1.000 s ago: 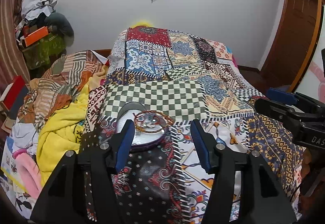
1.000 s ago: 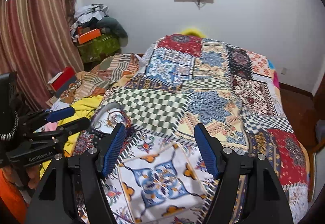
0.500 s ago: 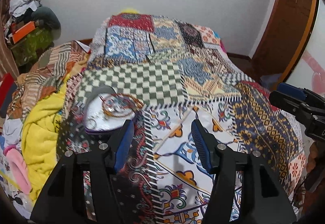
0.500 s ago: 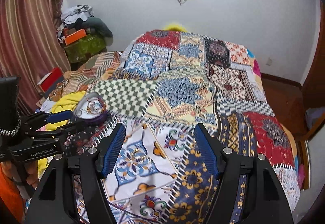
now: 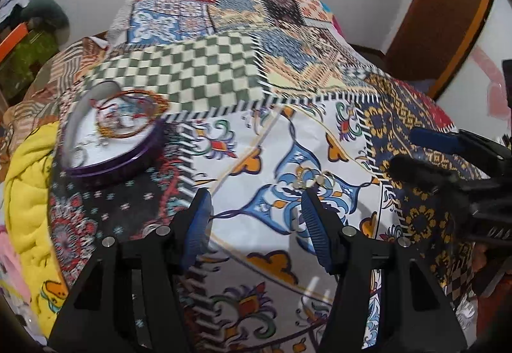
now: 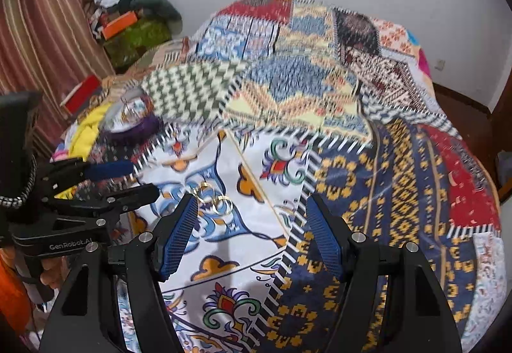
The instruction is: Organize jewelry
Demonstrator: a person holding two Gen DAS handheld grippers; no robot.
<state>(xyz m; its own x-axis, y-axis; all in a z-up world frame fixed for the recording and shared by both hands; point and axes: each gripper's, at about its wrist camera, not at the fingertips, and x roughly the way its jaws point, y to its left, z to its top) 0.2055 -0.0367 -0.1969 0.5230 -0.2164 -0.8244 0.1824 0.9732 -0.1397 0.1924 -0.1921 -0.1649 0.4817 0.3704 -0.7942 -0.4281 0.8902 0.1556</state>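
A round purple jewelry box (image 5: 108,141) with a white inside holds an orange bangle (image 5: 128,116) and small pieces; it lies on the patchwork bedspread at the left, and shows small in the right wrist view (image 6: 132,119). A few gold rings (image 5: 315,178) lie on the white-and-blue patch, just ahead of my left gripper's right fingertip; they also show in the right wrist view (image 6: 212,197), by my right gripper's left fingertip. My left gripper (image 5: 256,196) is open and empty. My right gripper (image 6: 251,202) is open and empty.
The patchwork bedspread (image 5: 224,71) covers the whole bed. A yellow blanket (image 5: 25,180) and clothes lie at the left edge. A striped curtain (image 6: 41,17) and a pile of items (image 6: 128,20) stand at the far left. A wooden door (image 5: 448,10) is at the right.
Both grippers have swung right and down toward the near part of the bed. The jewelry box has shifted left in both views, and the gold rings have come into view.
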